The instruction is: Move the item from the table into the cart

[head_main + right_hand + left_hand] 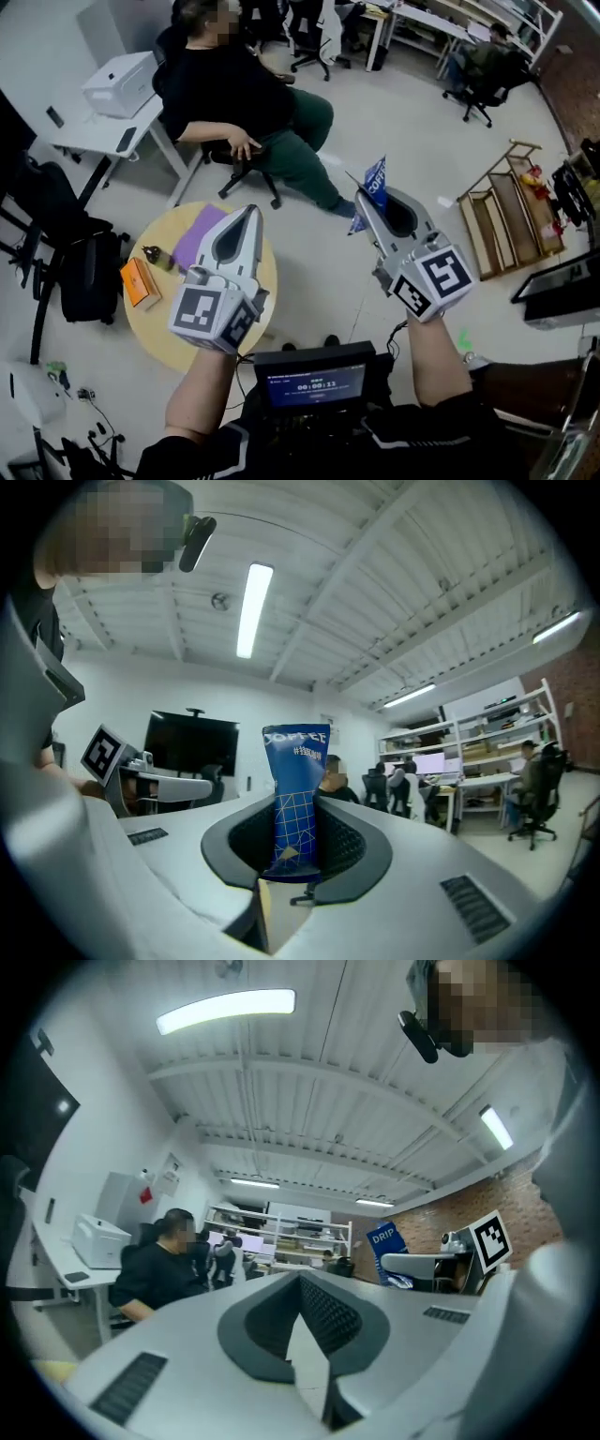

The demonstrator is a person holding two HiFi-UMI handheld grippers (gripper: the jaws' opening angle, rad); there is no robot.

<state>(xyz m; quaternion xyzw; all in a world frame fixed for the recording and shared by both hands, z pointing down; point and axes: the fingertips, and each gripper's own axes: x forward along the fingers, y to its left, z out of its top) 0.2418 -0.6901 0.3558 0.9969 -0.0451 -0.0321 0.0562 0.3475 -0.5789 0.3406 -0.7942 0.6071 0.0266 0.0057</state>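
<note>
**Packet held up, off the table**

The round table sits low on the left. The left gripper is closed with nothing in it. The right gripper pinches the blue coffee packet up in the air, so it won't fall.

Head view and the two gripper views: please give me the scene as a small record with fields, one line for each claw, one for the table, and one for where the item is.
Right claw: shut on blue coffee packet, which sticks out past the tips
Left claw: shut, nothing in it
Round table: holds purple cloth, orange box, small bottle
Packet position: off the table, in the air to its right in the head view
</note>
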